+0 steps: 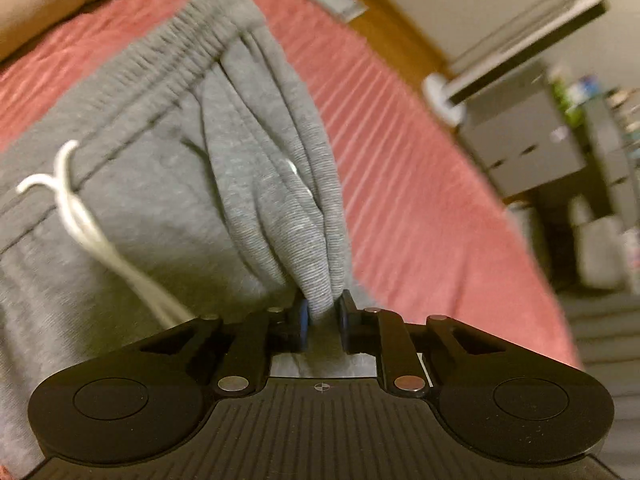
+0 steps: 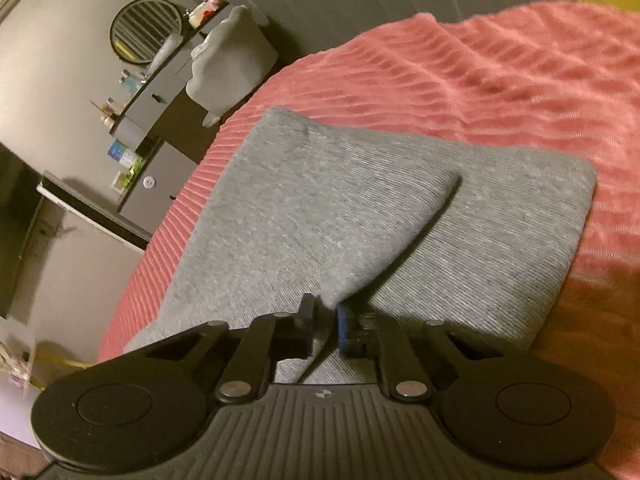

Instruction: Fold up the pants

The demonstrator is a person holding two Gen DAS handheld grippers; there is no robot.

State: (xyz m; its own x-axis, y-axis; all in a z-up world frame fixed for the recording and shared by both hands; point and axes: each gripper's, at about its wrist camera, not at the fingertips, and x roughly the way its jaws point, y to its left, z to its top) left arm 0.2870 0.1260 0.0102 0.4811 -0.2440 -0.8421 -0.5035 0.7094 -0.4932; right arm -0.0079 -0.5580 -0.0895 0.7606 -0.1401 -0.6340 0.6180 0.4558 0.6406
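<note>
Left wrist view: the left hand-held gripper (image 1: 323,316) is pinching a bunched fold of the grey pants (image 1: 168,184), with the cloth gathered into several ridges that rise from between the blue-faced pads and run up toward the elastic waistband (image 1: 188,36). The pants lie on a bed covered by a ribbed pink-red blanket (image 1: 400,168). The waistband sits at the upper left of the garment, and a white drawstring (image 1: 80,216) hangs from it down across the flat grey cloth, left of the pinched fold. Beyond the bed's edge, blurred, stand a grey cabinet (image 1: 516,136) and a strip of wooden floor (image 1: 404,20). Right wrist view: the right hand-held gripper (image 2: 326,320) is pressed onto a corner of the pants' (image 2: 320,216) upper layer, which is drawn up as a tented flap with a crease running away from the pads toward the upper right. Beneath that flap a second grey layer lies flat on the blanket (image 2: 500,80), ending in a rounded corner at the right. The garment lies near the bed's left edge in this view. Past that edge are a grey dresser (image 2: 160,168), a round mirror (image 2: 144,30) on the wall, and a pale cloth (image 2: 228,60) draped over furniture.
</note>
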